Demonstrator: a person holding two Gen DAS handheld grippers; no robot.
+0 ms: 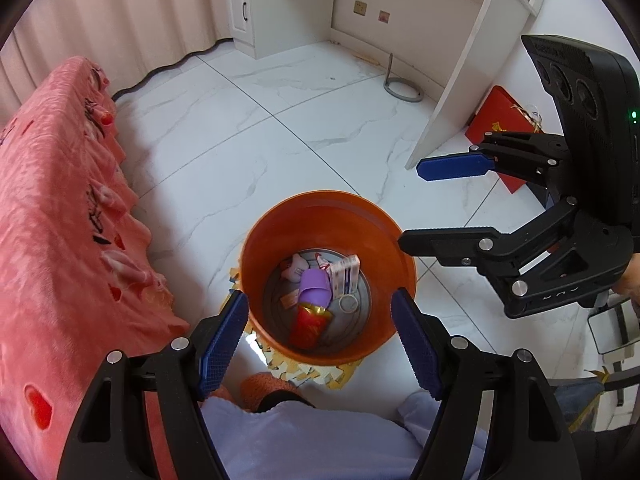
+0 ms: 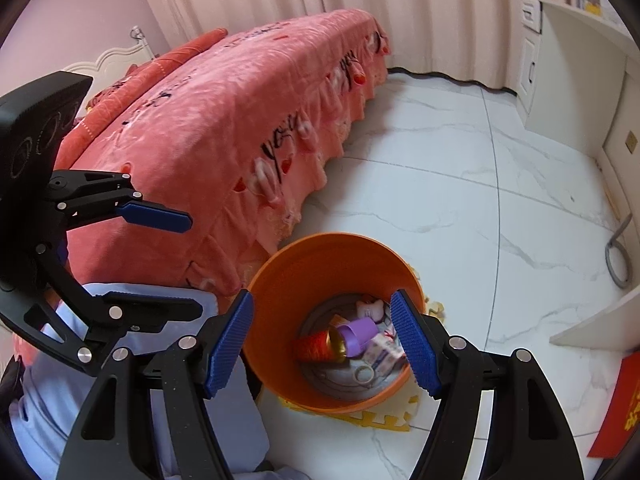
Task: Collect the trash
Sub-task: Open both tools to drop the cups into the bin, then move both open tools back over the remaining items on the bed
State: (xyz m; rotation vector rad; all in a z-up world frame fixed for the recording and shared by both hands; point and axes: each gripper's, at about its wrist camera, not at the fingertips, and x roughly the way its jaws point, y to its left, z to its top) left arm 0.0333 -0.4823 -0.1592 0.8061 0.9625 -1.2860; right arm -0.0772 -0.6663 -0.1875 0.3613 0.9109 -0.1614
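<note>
Drop step looks finished: both your tools, the left tool (image 1: 320,336) and the right tool (image 2: 324,340), hang above the orange bin (image 1: 280,220) with jaws wide apart and nothing between them, while a purple cup (image 1: 315,286), a red packet (image 1: 310,326), a small carton (image 1: 344,274) and a tape ring (image 1: 348,303) lie on the bin's bottom. Next, judging by the task, you scan the floor (image 2: 440,200) for more trash and swing 1 tool toward it. Bed (image 2: 224,120) crowds the bin's left side, a yellow foam mat (image 2: 380,420) sits under it, and a red bag (image 1: 500,124) leans by the white desk leg (image 1: 460,96).
</note>
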